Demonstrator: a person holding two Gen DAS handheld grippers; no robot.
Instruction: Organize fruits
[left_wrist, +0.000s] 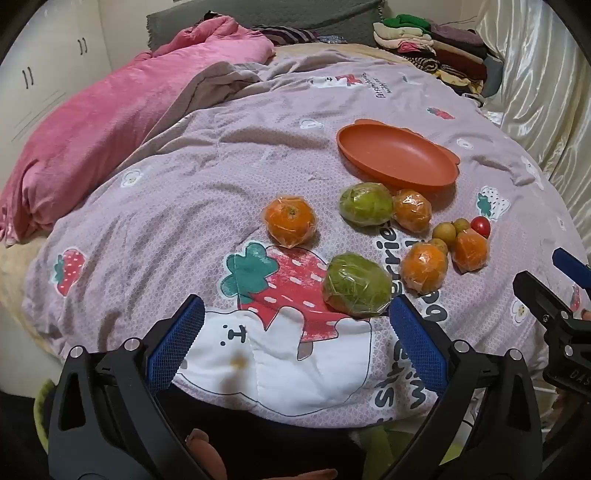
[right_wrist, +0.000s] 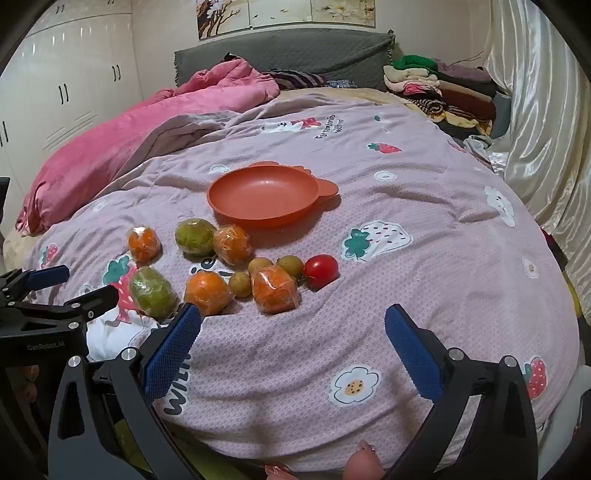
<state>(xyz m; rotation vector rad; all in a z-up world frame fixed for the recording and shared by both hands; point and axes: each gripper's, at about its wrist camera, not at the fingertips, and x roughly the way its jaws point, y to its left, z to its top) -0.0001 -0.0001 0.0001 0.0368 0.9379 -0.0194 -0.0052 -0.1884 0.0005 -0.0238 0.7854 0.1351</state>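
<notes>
On the bed, across a lilac strawberry-print quilt (right_wrist: 424, 206), the fruits lie loose beside an orange plate (right_wrist: 221, 197) that holds nothing. Nearest the plate sit a green wrapped fruit (right_wrist: 195, 236) and a wrapped orange (right_wrist: 232, 244), touching each other, with another wrapped orange (right_wrist: 144, 243) apart to their left. Closer to the cameras lie a second green wrapped fruit (right_wrist: 152, 292), two more wrapped oranges (right_wrist: 207, 291) (right_wrist: 274, 288), three small yellowish fruits (right_wrist: 240, 284) and a red tomato (right_wrist: 320, 271), bunched together. The left claw (left_wrist: 297, 334) hovers over the quilt's big strawberry print with its jaws spread wide and nothing between them; the nearer green fruit lies just beyond its right finger. The right claw (right_wrist: 293, 338) also stands wide open and empty, above bare quilt short of the fruit cluster. A pink blanket (right_wrist: 110, 155) is heaped at the left, and folded clothes (right_wrist: 436, 88) are stacked by the headboard.
</notes>
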